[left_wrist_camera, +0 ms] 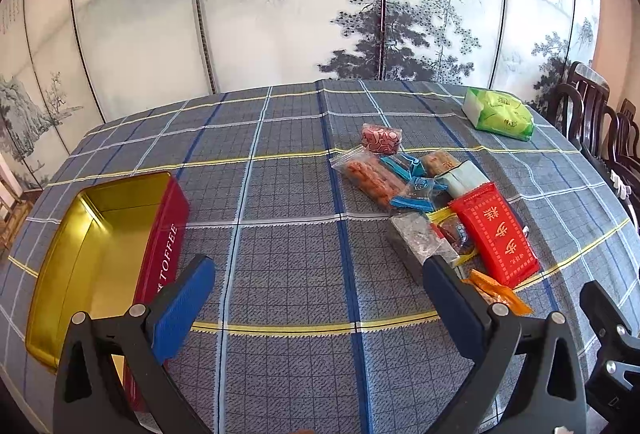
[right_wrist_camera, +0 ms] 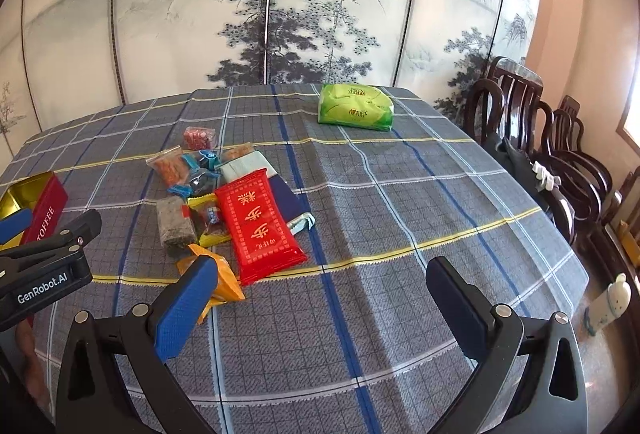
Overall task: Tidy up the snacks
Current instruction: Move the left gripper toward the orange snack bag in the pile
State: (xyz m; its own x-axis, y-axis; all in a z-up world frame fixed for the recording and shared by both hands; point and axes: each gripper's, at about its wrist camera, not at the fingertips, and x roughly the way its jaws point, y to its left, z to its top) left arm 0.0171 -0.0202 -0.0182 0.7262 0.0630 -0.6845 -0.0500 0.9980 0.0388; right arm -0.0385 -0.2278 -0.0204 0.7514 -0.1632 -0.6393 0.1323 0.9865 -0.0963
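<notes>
Both the left gripper [left_wrist_camera: 320, 298] and right gripper [right_wrist_camera: 320, 298] hang spread wide, holding nothing, over bare worktop [right_wrist_camera: 400, 234]. The tin [left_wrist_camera: 100, 234] sits at nine o'clock by the edge; snacks [left_wrist_camera: 440, 210] cluster toward two.

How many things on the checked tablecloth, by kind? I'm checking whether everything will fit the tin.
Open red toffee tin with gold inside: 1
Green soft tissue pack: 1
Snack packets in the pile, such as the big red wrapper with gold characters: about 10, overlap hides some edges
Total: about 12
</notes>
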